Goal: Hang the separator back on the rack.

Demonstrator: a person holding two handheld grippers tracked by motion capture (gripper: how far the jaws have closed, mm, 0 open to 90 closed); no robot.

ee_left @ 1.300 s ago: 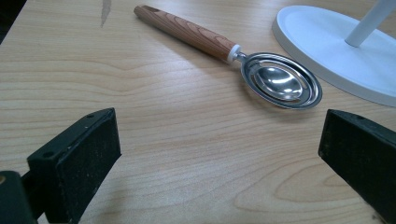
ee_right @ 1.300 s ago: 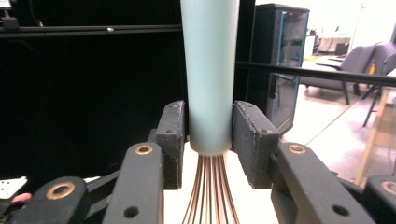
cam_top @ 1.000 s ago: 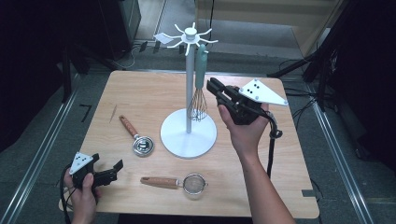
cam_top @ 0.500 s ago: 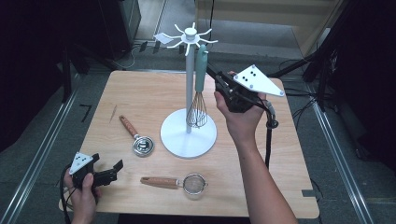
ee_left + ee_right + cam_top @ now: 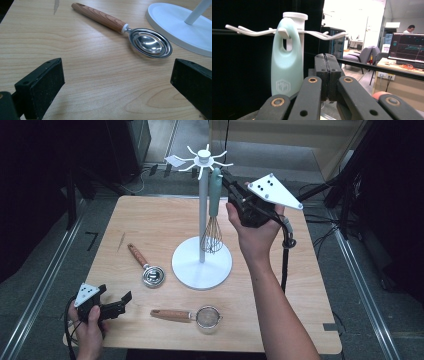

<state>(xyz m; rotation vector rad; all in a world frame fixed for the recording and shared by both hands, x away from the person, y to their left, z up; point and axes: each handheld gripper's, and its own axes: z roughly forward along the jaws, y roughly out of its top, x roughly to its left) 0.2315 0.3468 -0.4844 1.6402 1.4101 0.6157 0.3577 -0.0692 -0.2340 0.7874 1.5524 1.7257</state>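
A whisk with a pale teal handle (image 5: 215,195) hangs by its loop from a hook of the white utensil stand (image 5: 202,220). In the right gripper view the handle (image 5: 286,62) is just left of my right gripper (image 5: 327,60), whose jaws are pressed together with nothing between them. From above, the right gripper (image 5: 226,176) is raised beside the top of the handle. My left gripper (image 5: 122,300) rests at the table's near left corner, open. Its jaws (image 5: 117,82) stand wide apart over bare wood, short of the measuring spoon (image 5: 140,40).
A wooden-handled measuring spoon (image 5: 147,267) lies left of the stand's round base (image 5: 200,270). A small strainer with a wooden handle (image 5: 195,316) lies near the front edge. The base's rim (image 5: 175,25) is at the upper right of the left gripper view. The wooden table (image 5: 310,285) is bare at right.
My right gripper has risen from beside the whisk's wires to the top of its handle, near the stand's hooks. The left gripper has stayed put.
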